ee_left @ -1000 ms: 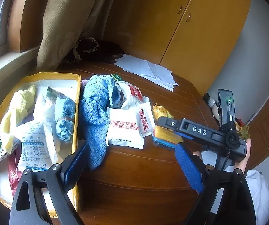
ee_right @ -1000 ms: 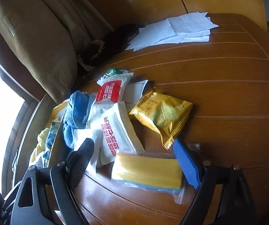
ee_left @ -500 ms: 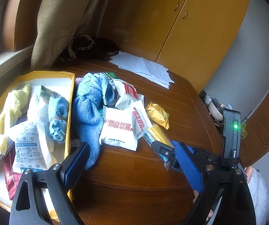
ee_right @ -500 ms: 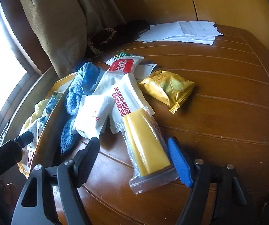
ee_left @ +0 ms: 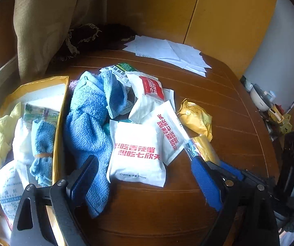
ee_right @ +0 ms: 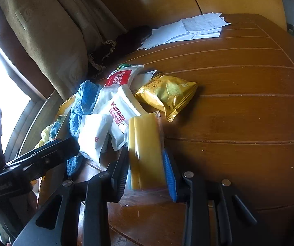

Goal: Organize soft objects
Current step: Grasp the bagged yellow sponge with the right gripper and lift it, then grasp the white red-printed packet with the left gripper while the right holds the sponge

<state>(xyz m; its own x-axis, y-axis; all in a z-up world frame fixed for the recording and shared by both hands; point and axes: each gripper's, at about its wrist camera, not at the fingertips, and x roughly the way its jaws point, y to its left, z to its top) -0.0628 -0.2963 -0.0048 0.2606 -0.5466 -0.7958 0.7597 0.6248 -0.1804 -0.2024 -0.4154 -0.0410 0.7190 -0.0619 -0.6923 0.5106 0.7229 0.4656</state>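
Right wrist view: right tongs pinch the yellow sponge pack by its near end, both pads pressed against the clear bag's sides, the pack lying on the counter.
Left tongs: spread wide, holding nothing, hovering over the counter near the white sachet and blue towel.
Handling: the pack looks light and squashy; its plastic sleeve is probably slippery, so a grip across the sponge body, not the loose film edge, seems safer.
Middle ground: more white sachets with red print overlap the pack's far end; the gold snack bag lies just beside it.
Destination, likely: yellow box at the left, already holding cloths and packets.
Far: papers and curtain.
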